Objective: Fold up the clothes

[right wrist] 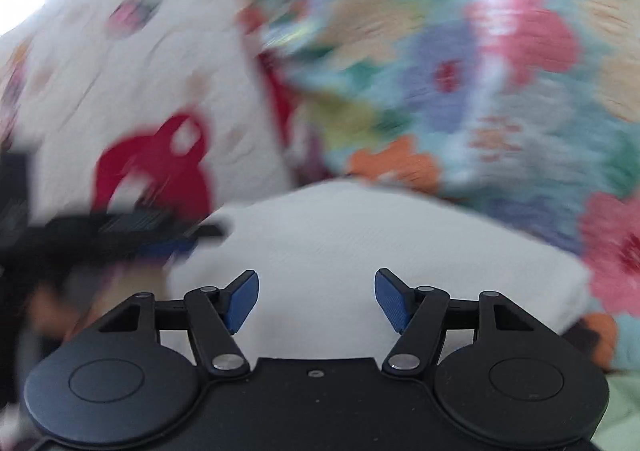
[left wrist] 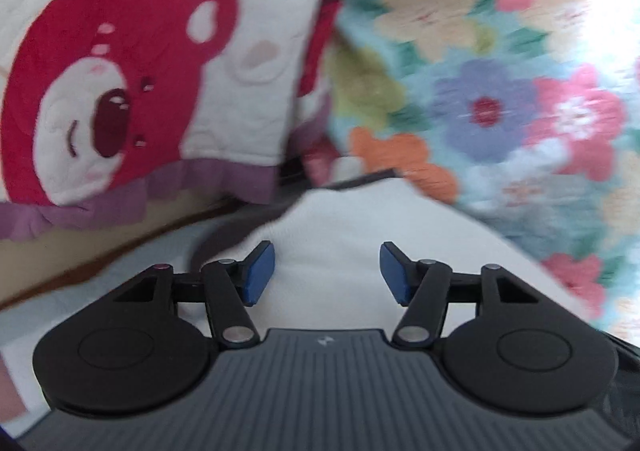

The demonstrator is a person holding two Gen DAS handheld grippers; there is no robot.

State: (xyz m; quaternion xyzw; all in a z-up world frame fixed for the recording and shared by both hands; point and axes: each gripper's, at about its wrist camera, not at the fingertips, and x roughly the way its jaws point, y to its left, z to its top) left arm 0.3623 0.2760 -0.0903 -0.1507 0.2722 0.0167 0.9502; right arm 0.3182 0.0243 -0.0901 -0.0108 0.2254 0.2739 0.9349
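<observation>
While hovering over the white garment (left wrist: 340, 251), already a thick folded slab on the bed, both sets of jaws standing wide and empty: left gripper (left wrist: 327, 271) with blue pads (left wrist: 260, 271) parted above the cloth, right gripper (right wrist: 317, 299) likewise, pads clear of the fabric. In the right wrist view, left gripper (right wrist: 120, 227) off to the left at the slab's near corner, blurred. Behind, a bear-print pillow (left wrist: 120, 83) and a floral blanket (left wrist: 480, 71), both close against the garment's far edge.

Judged as a release after a fold, or a reset before the next. To do it well: keep clear of the top layer so no pad drags it open; check edges for squareness; if another fold is due, take matching corners on one side, pinch through all layers, lift low and carry across evenly. Avoid snagging the blanket beside it. Exact layer count impossible to tell through the blur.
</observation>
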